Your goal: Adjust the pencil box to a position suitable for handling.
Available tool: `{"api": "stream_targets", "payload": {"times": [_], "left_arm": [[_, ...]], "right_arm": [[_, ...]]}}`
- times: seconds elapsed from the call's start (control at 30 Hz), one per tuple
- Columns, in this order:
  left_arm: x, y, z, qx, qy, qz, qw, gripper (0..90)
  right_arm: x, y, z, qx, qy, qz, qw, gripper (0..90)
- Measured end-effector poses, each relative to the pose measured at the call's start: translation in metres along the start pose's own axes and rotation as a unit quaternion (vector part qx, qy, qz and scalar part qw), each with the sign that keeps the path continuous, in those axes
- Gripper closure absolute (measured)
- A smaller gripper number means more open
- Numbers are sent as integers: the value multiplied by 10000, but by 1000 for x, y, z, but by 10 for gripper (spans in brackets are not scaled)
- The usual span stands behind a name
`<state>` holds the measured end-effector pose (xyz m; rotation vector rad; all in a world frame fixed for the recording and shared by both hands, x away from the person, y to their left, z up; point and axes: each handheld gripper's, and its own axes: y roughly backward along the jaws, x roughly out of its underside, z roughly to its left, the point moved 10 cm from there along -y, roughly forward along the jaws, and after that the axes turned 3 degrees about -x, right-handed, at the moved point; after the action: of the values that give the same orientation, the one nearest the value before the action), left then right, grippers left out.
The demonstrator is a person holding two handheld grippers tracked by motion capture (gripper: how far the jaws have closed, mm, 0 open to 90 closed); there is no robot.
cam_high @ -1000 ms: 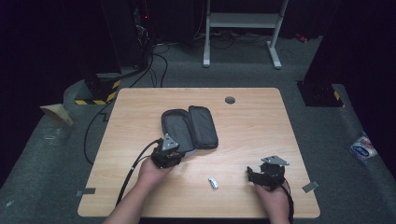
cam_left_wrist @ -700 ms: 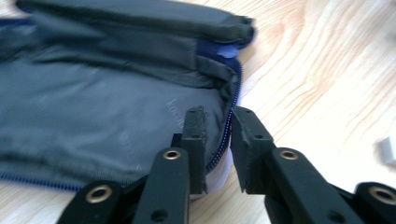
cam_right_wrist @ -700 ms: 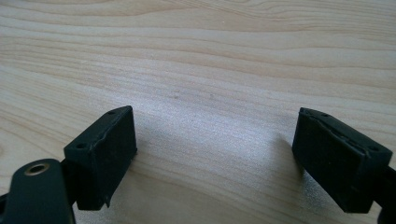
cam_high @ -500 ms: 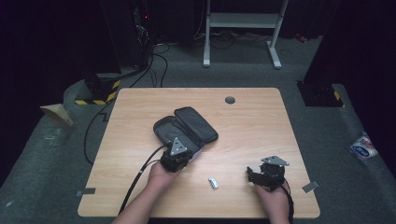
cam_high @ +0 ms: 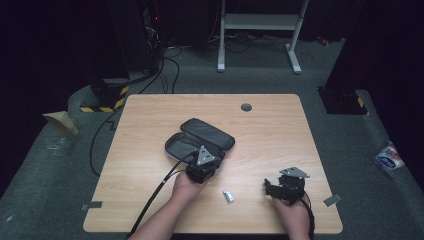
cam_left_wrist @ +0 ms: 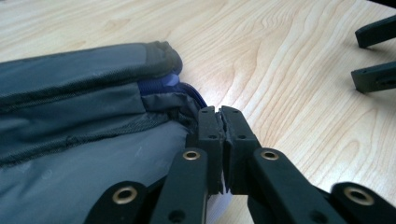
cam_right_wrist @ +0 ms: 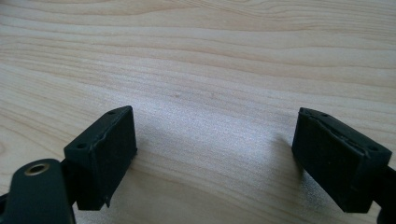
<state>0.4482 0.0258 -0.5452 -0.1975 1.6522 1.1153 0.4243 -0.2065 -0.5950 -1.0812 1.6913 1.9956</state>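
A dark grey zip case (cam_high: 200, 137) lies unzipped and folded open on the wooden table (cam_high: 280, 125), slanted across its middle. My left gripper (cam_high: 206, 160) is at the case's near edge, its jaws shut. In the left gripper view the gripper (cam_left_wrist: 220, 114) pinches the case (cam_left_wrist: 84, 107) at the corner where the blue lining shows. My right gripper (cam_high: 270, 186) rests low near the table's front right. Its jaws stand wide open over bare wood in the right gripper view (cam_right_wrist: 215, 154). Its open jaws also show far off as the right gripper (cam_left_wrist: 373, 56) in the left gripper view.
A small silver-white object (cam_high: 228, 195) lies on the table between the two hands. A round grommet (cam_high: 246, 107) sits near the table's far edge. Cables and a white frame (cam_high: 260, 22) stand on the floor beyond the table.
My left hand has moved to the right, and the case has turned and shifted with it, from nearly upright in the picture to slanted. The right gripper has stayed put.
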Motion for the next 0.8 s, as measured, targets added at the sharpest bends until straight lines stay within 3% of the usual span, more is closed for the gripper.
{"api": "stream_targets", "payload": {"times": [0.17, 0.27, 0.3, 0.33, 0.4, 0.53, 0.6, 0.63, 0.67, 0.7, 0.77, 0.8], "left_arm": [[-2, 10, 6, 128, 84, -116, 9998, 700], [-5, 32, 30, -35, 199, -358, 9992, 677], [-5, 32, 30, -35, 199, -358, 9992, 678], [-2, 43, 51, -306, 259, -378, 9985, 678], [4, 52, 76, -593, 319, -318, 9972, 679], [22, 63, 119, -1043, 585, -215, 9926, 682], [31, 68, 136, -1278, 714, -193, 9890, 656], [31, 68, 136, -1278, 714, -193, 9890, 647], [38, 70, 148, -1428, 875, -179, 9857, 638], [38, 70, 148, -1428, 875, -179, 9857, 628], [46, 70, 160, -1524, 1070, -145, 9824, 620], [49, 69, 162, -1513, 1130, -132, 9819, 623]], "right_arm": [[0, 0, 0, -7, -7, 2, 10000, 133], [1, 1, 1, -13, -8, 13, 10000, 133], [1, 1, 1, -13, -6, 13, 10000, 134], [1, 1, 1, -9, -9, 15, 10000, 134], [1, 1, 1, -4, 3, 10, 10000, 135], [1, 1, 1, -3, 18, 3, 10000, 136], [1, 1, 1, -4, 22, -1, 10000, 140], [1, 1, 1, -7, 19, -8, 10000, 144], [1, 2, 2, -35, 4, -7, 10000, 153], [1, 2, 2, -35, 4, -7, 10000, 153], [2, 3, 2, -59, 19, -34, 10000, 194], [2, 3, 3, -70, 37, -44, 10000, 206]]}}
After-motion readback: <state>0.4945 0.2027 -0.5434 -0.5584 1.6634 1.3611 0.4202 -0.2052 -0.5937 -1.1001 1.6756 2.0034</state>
